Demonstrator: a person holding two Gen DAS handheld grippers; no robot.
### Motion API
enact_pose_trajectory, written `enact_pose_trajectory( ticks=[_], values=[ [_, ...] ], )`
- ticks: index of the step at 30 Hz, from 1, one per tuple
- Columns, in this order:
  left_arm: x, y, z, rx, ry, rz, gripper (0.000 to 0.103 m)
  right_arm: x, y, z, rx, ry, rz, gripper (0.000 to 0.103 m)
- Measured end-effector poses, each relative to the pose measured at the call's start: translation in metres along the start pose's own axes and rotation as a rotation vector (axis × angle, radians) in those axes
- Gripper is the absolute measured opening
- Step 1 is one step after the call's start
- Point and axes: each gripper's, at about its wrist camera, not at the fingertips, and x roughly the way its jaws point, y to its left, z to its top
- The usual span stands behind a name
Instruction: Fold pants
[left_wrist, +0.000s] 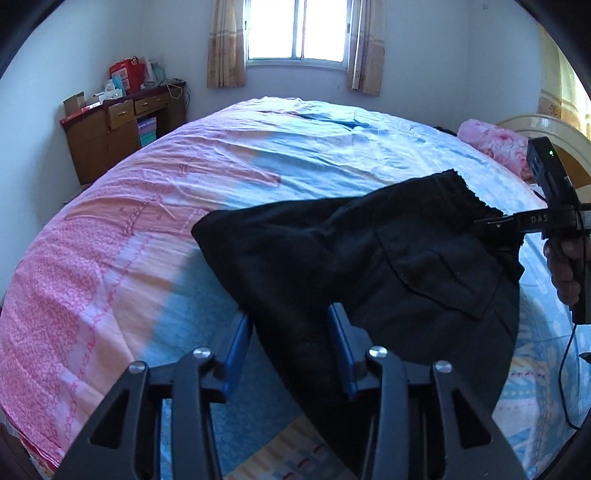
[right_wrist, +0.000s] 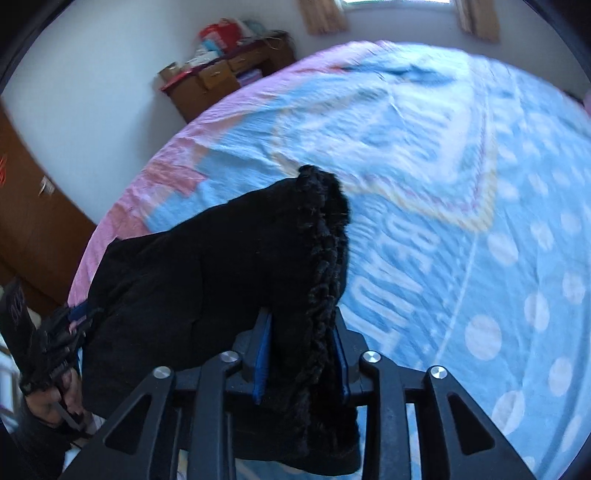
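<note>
In the left wrist view, the black pants (left_wrist: 388, 266) hang in the air above the bed (left_wrist: 155, 236), which has a pink and light blue cover. The left gripper (left_wrist: 290, 350) has its two blue fingers (left_wrist: 236, 350) spread apart, and the cloth passes between them. The cloth lies against the right finger, but a gap shows beside the left finger, so this gripper looks released, not clenched. On the right side of this view, the right gripper (left_wrist: 495, 223) comes in sideways and pinches the gathered waistband of the pants. A hand (left_wrist: 565, 266) holds its handle, and a thin cable hangs down from it. A back pocket of the pants faces the camera. Behind the bed stand a wooden desk (left_wrist: 118, 129) with boxes on top, a window (left_wrist: 299, 29) with curtains, and a pink pillow (left_wrist: 495, 144) near the headboard.

In the right wrist view, the right gripper (right_wrist: 301, 354) is clenched on the ruffled elastic waistband, which fills the space between its blue fingers (right_wrist: 263, 365). The pants (right_wrist: 207, 266) stretch from there to the left and stay lifted above the blue dotted cover of the bed (right_wrist: 461, 184). At the lower left the left gripper (right_wrist: 66, 332) is at the other edge of the cloth, but here it is blurred and I cannot tell its state. The wooden desk (right_wrist: 221, 81) is at the wall
</note>
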Motion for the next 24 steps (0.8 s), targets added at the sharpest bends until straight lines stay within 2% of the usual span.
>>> enact_pose_trajectory(
  ticks=[3,6,9,11,13,14,16,18,20,24],
  values=[
    [0.004,0.002,0.000,-0.011,0.003,0.011,0.055,0.003,-0.005,-0.003,0.009,0.005,-0.014,0.045],
    [0.007,0.004,-0.002,-0.025,0.000,0.025,0.062,0.005,-0.006,-0.005,0.017,0.003,-0.065,0.066],
    [0.005,0.003,-0.003,-0.033,-0.001,0.032,0.065,0.003,-0.011,-0.008,0.035,-0.009,-0.054,0.066],
    [0.005,0.003,-0.002,-0.032,0.002,0.038,0.067,0.002,-0.007,-0.008,0.025,-0.016,-0.086,0.069],
    [0.002,0.004,-0.001,-0.040,0.010,0.050,0.070,0.000,-0.004,-0.009,0.002,-0.032,-0.140,0.078],
    [-0.001,0.004,-0.001,-0.041,0.010,0.048,0.070,-0.002,-0.004,-0.009,0.009,-0.041,-0.142,0.078],
    [-0.015,0.005,0.002,-0.044,-0.007,0.043,0.071,-0.018,-0.004,-0.010,0.032,-0.099,-0.149,0.078],
    [-0.029,0.004,0.002,-0.037,-0.035,0.039,0.080,-0.039,-0.003,-0.012,0.043,-0.160,-0.174,0.079],
    [-0.045,0.002,0.003,-0.032,-0.061,0.034,0.085,-0.059,0.003,-0.016,0.032,-0.203,-0.242,0.079],
    [-0.081,-0.003,-0.001,-0.031,-0.107,0.023,0.090,-0.092,0.021,-0.035,0.020,-0.228,-0.261,0.079]
  ],
)
